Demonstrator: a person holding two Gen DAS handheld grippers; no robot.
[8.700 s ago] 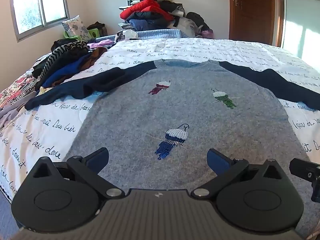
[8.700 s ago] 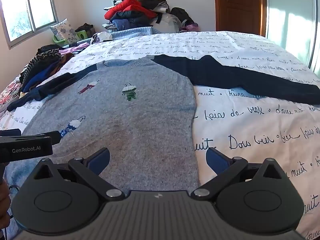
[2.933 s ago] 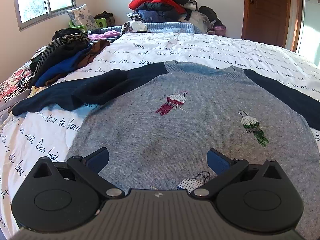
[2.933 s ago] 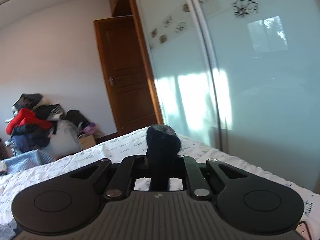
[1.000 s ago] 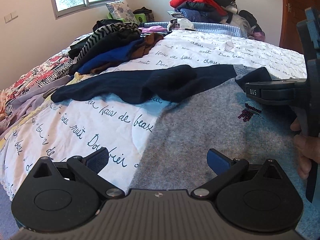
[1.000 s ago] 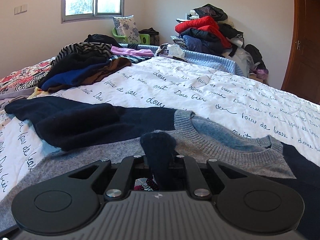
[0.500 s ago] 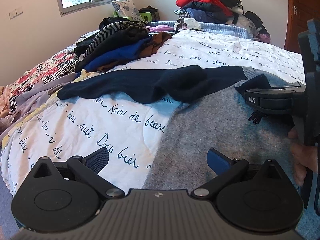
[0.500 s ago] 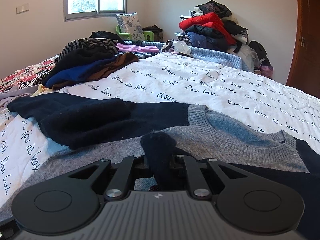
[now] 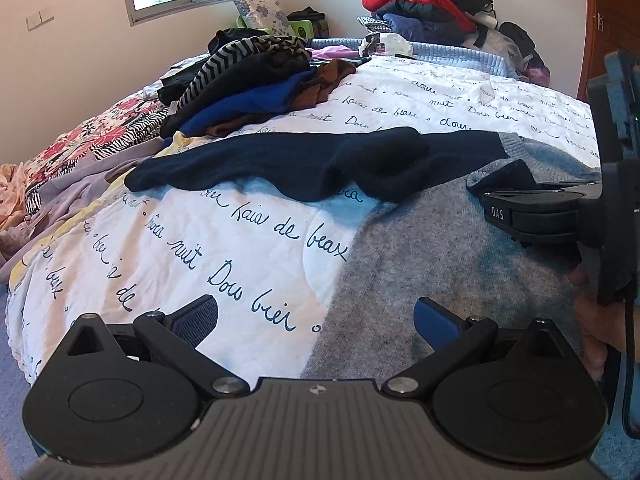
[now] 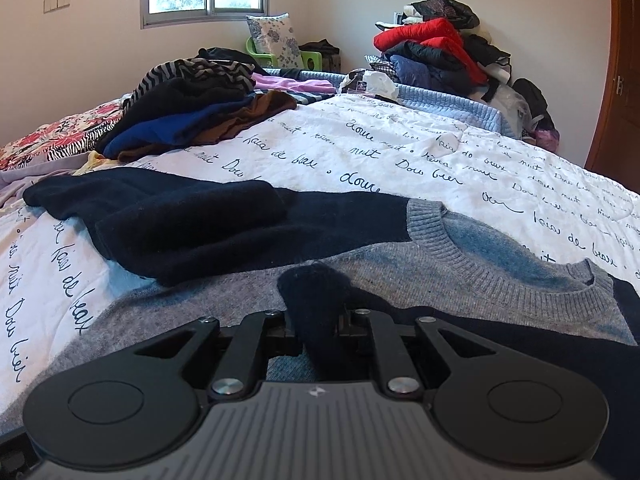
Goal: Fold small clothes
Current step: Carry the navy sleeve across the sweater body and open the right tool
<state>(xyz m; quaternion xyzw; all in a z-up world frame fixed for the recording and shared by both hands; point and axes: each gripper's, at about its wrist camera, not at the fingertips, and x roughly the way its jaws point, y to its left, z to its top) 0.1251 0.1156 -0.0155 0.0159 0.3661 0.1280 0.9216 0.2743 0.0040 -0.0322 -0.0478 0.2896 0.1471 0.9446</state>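
A grey sweater [image 10: 400,276] with navy sleeves lies flat on the bed, its collar [image 10: 460,248] towards the far side. My right gripper [image 10: 316,320] is shut on the cuff of the right navy sleeve [image 10: 314,292] and holds it low over the sweater's chest. The left wrist view shows this gripper [image 9: 532,216] from the side with the cuff [image 9: 504,176] in it. The left navy sleeve [image 9: 320,160] lies bunched, stretched out to the left. My left gripper [image 9: 316,316] stands open over the sweater's left edge [image 9: 420,248], with nothing between its fingers.
The white quilt with black script [image 9: 240,248] covers the bed. A pile of dark and striped clothes [image 10: 192,108] sits at the far left, and jackets [image 10: 432,52] are heaped by the back wall. A hand [image 9: 592,320] shows at the right edge. A wooden door [image 10: 624,80] stands at the right.
My right gripper picked up the right sleeve's cuff and brought it across onto the sweater's chest; in the last second it sank a little. The left gripper has stayed open.
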